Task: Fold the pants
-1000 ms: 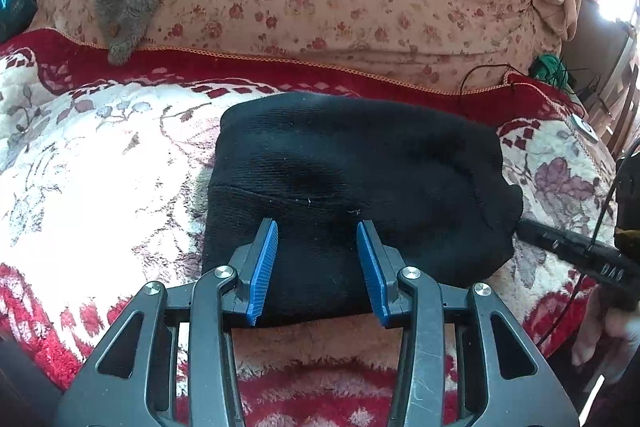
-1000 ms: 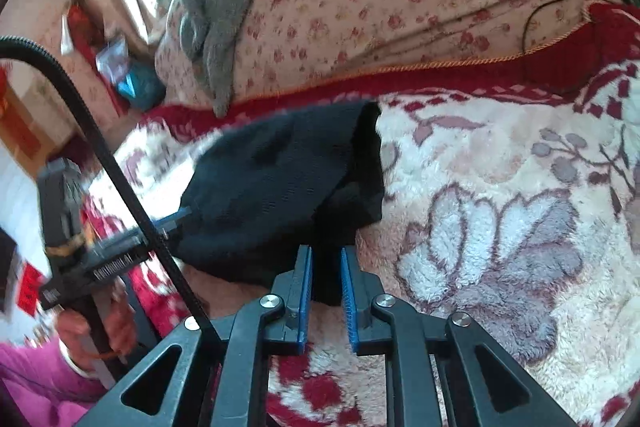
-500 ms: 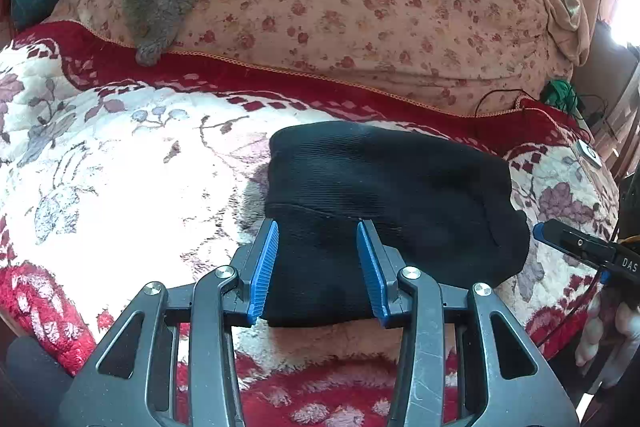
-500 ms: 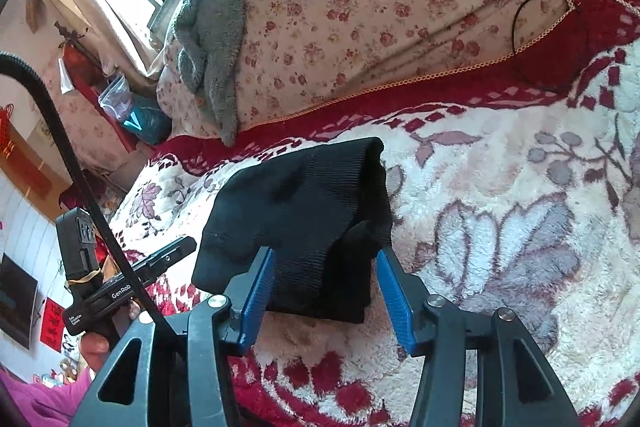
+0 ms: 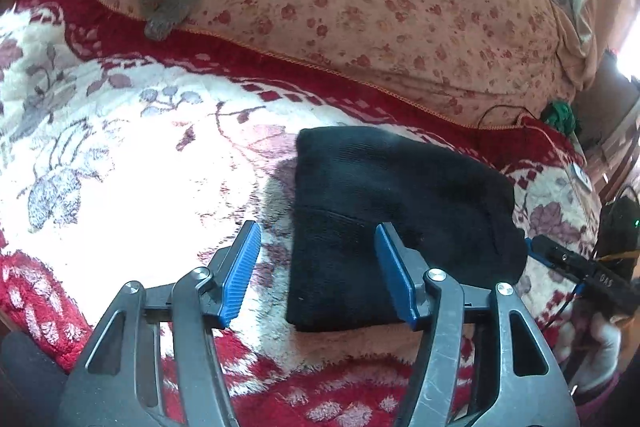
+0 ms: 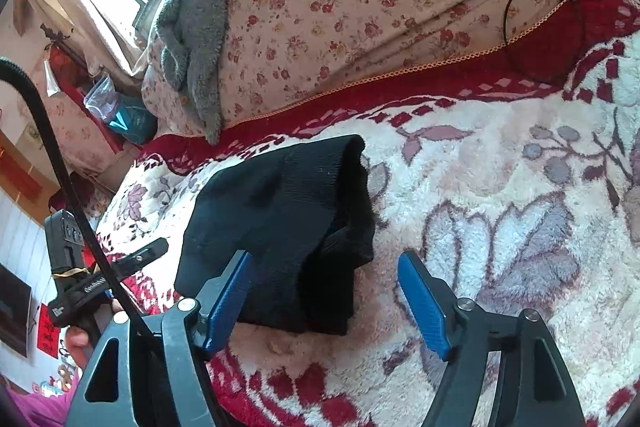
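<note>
Black knitted pants [image 5: 400,211], folded into a compact bundle, lay on the red-and-cream floral fleece blanket [image 5: 120,155], between both tools: left tool [image 5: 316,275] and right tool [image 6: 324,303] gaped open, empty.

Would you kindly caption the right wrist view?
Open right gripper over folded black pants on a floral blanket.

Red-and-white floral blanket [image 5: 120,155]; flowered quilt [image 5: 400,7], grey fleece garment [image 6: 196,27]; black cable [image 6: 520,7]

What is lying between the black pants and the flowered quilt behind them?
Only blanket, its red border; nothing else lies between pants and quilt, in both views.
</note>
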`<state>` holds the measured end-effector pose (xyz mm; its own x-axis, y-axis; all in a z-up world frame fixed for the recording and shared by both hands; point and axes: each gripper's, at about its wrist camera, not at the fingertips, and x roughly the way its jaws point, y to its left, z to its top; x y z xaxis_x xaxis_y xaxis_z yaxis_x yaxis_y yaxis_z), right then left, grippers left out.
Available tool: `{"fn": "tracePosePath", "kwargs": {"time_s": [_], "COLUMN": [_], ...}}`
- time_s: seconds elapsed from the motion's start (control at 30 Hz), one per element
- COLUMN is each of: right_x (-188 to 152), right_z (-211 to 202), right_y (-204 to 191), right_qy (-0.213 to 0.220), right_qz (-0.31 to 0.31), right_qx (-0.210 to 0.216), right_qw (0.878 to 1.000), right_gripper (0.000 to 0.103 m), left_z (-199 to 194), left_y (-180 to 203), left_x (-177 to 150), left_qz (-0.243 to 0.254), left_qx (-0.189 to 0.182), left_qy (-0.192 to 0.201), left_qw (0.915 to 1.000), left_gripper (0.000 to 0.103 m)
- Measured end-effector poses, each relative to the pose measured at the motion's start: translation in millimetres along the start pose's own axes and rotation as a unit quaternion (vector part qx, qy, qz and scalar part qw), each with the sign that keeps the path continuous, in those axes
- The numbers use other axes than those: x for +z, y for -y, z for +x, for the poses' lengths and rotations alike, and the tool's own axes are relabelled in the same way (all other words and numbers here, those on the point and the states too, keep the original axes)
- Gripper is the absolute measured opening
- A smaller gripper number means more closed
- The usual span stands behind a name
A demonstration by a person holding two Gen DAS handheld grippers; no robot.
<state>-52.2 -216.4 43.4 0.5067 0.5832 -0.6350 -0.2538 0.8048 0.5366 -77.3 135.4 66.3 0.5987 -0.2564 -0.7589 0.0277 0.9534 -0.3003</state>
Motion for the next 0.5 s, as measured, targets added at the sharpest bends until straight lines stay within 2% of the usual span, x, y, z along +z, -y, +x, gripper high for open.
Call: {"fn": "tracePosePath", "kwargs": {"time_s": [0.1,0.27,0.5], "right_x": [5,10,11], "right_z": [7,23,50], "right_y": [5,14,18], "right_qy": [-0.003,-0.014,-0.040], "right_qz": [0.009,0.028,0.045], "right_qx": [0.005,0.031,0.072], "right_qw": [1.000,0.999,0.996], "right_gripper": [0.073,0.079,0.079], "left_z": [3,14,37], "left_y": [-5,-10,-4], "left_x": [3,7,11], "left_qz": [-0.008,-0.013,-0.001], "left_qx": [0.000,-0.031,-0.059], "left_qy": [-0.006,-0.023,-0.042], "left_qw": [1.0000,0.9992,0.9974], "left_gripper": [0.060,0.060,0.060]}}
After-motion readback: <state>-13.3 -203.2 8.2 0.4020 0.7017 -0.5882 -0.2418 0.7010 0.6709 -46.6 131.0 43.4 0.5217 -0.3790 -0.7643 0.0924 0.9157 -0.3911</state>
